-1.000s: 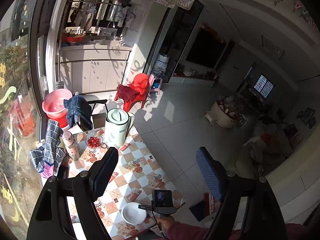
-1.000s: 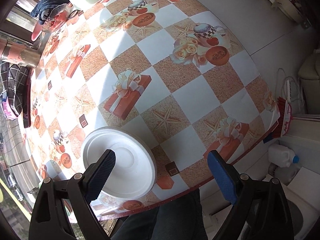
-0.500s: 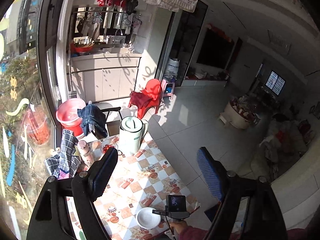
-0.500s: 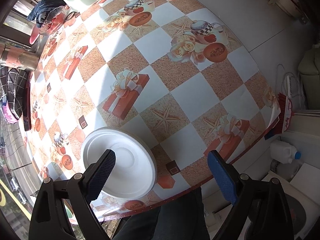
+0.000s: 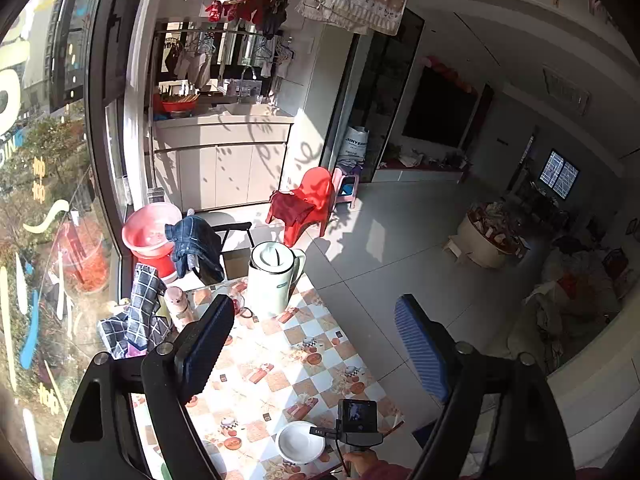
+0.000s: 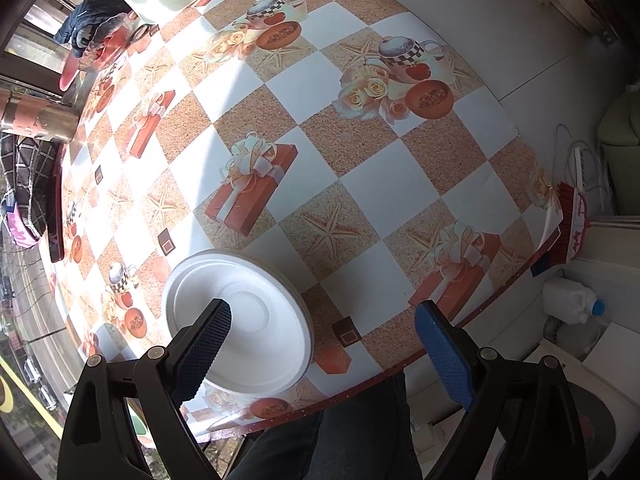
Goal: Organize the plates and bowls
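Note:
A white plate [image 6: 244, 324] lies flat on the checkered tablecloth [image 6: 360, 184] near the table's front edge. My right gripper [image 6: 320, 344] points straight down above it and is open, its left finger over the plate, its right finger over bare cloth. In the left wrist view the same plate [image 5: 300, 442] sits far below, beside the right gripper's camera body [image 5: 356, 424] and a hand [image 5: 360, 466]. My left gripper [image 5: 316, 344] is held high over the table, open, with nothing between its fingers.
A pale green kettle [image 5: 274, 280], a pink flask [image 5: 178, 306], a glass bowl of red fruit [image 6: 106, 46] and a checked cloth [image 5: 136, 320] crowd the table's far and window side. Beyond are a red chair [image 5: 308, 208], pink basins [image 5: 150, 230] and tiled floor.
The left gripper's view has pulled back and tilted up: the table and plate look smaller and lower. The right gripper and the plate have stayed put.

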The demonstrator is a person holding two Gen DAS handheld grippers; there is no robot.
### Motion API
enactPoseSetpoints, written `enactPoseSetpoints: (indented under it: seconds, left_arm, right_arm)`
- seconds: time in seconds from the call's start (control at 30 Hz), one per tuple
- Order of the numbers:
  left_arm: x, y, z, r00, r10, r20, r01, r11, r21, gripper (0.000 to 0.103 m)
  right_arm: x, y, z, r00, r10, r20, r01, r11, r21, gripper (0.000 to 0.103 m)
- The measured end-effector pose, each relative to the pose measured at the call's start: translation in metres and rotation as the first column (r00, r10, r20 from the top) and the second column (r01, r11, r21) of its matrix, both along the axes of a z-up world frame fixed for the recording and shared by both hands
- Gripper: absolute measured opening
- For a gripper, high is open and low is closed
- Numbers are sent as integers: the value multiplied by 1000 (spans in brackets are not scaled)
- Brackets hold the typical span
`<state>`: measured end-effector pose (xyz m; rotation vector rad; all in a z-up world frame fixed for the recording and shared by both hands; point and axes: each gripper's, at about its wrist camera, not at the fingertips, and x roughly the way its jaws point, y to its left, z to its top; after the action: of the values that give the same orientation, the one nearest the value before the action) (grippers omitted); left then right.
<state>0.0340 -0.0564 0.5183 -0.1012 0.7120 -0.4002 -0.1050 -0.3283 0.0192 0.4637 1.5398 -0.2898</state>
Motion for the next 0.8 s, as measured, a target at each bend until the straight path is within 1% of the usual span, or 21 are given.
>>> enactPoseSetpoints:
  seconds: [0.2,0.23,0.27,0.3,0.33,0.37,0.4,0.43,0.47,0.53,0.6,0.7,0.8]
  left_arm:
    - [5,10,-8,999,40,-20,-39,999,12,86]
    - [6,12,-13,999,45,-12,-45,999,17,87]
    - [8,14,-20,998,60,-3,-59,998,34,92]
    - [12,16,-30,996,88,3,-88,994,62,98]
    - [18,19,-44,992,123,-3,-122,988,92,100]
    - [26,22,-59,988,150,-25,-146,982,118,100]
    - [35,25,-75,984,167,-63,-157,978,140,100]
    - [46,29,-96,976,183,-118,-164,974,158,100]
    - [55,33,-115,963,202,-177,-172,970,169,100]
    - [71,40,-151,934,230,-273,-186,967,176,100]
    - [78,46,-184,905,258,-337,-199,960,199,100]
    - [82,49,-220,879,292,-377,-211,947,240,100]
    - [85,46,-243,875,299,-380,-202,940,274,100]
  right_arm:
    - [0,2,-1,1000,6,-1,-6,1000,6,94]
    - [0,3,-1,1000,8,-2,-8,1000,7,94]
    - [1,4,-2,1000,10,-1,-10,1000,8,94]
    - [1,5,-2,1000,13,-1,-13,1000,8,94]
    - [1,5,-2,1000,13,0,-13,1000,9,94]
    - [1,5,-2,1000,13,1,-13,1000,10,94]
    - [0,4,-2,1000,10,2,-10,1000,12,94]
    - [0,4,-2,1000,6,3,-6,1000,14,94]
    - [0,3,-2,1000,1,4,-1,1000,17,94]
    - [-1,2,-3,1000,-6,6,6,1000,20,94]
    - [-2,0,-3,1000,-16,8,16,1000,24,94]
    - [-6,-4,-3,1000,-28,8,28,999,22,94]
    - [-11,-9,-4,999,-46,2,46,999,23,94]
